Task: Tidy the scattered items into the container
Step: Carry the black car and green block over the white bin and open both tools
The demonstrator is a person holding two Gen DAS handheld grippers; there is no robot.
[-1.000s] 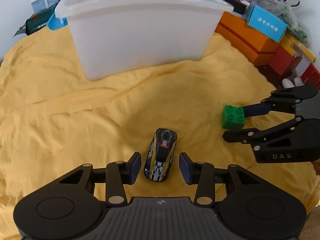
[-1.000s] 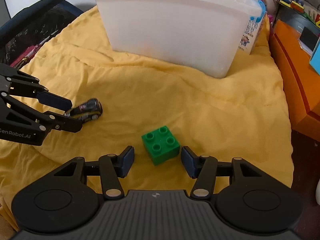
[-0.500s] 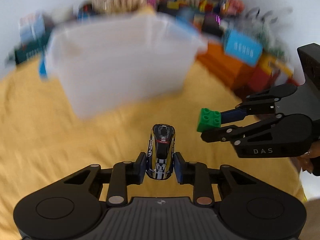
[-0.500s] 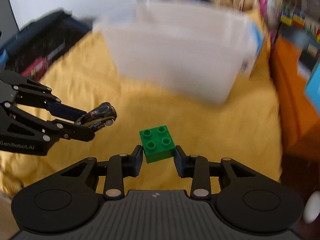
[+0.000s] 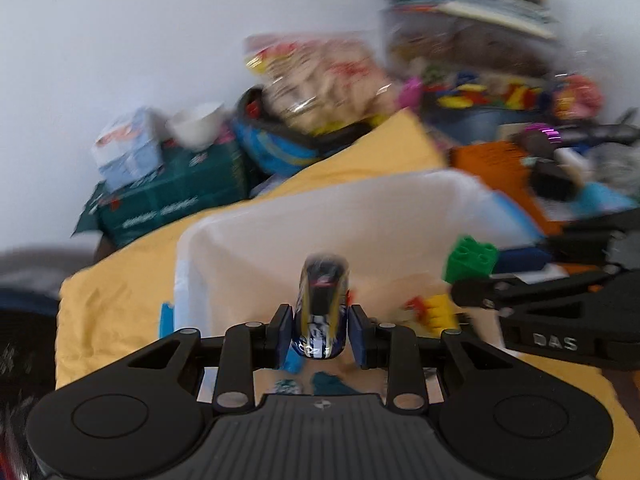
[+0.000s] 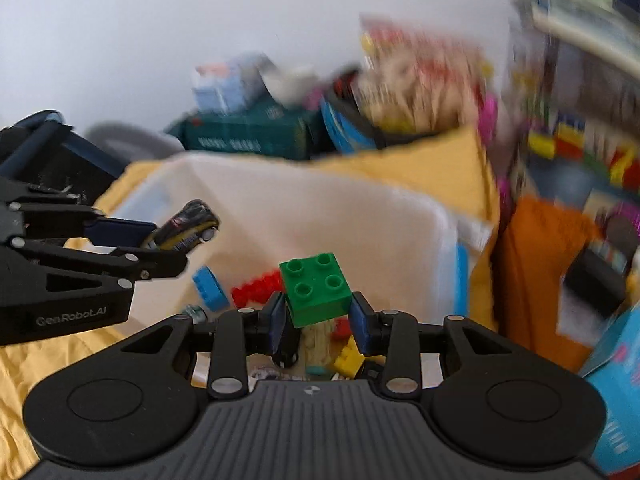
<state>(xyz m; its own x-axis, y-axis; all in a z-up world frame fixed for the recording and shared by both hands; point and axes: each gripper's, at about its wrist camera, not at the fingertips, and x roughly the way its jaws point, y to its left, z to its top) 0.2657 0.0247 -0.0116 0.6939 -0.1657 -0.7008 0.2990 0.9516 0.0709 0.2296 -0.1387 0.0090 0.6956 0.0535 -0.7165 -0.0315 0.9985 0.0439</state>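
My left gripper (image 5: 322,320) hangs over the white bin (image 5: 280,232) with a blue and yellow toy car (image 5: 322,300) upright between its pads; its jaws are opening. To its right, my right gripper (image 6: 318,312) has a green brick (image 6: 316,286) between its pads, above the bin (image 6: 380,216), and its jaws are opening too. Each gripper shows in the other's view: the left gripper (image 6: 172,246) with the toy car (image 6: 192,226), and the green brick (image 5: 472,264) at the right gripper's tips. Blue, red and yellow bricks (image 6: 210,288) lie in the bin.
The bin stands on a yellow cloth (image 5: 120,292). Behind it are green boxes (image 5: 172,196), a white cup (image 5: 196,124) and a snack bag (image 5: 320,76). An orange box (image 6: 536,264) and shelves of toys crowd the right side. The picture is blurred by motion.
Both grippers closed on their items on the cloth, the left on the car and the right on the green brick, then lifted and carried them forward over the bin.
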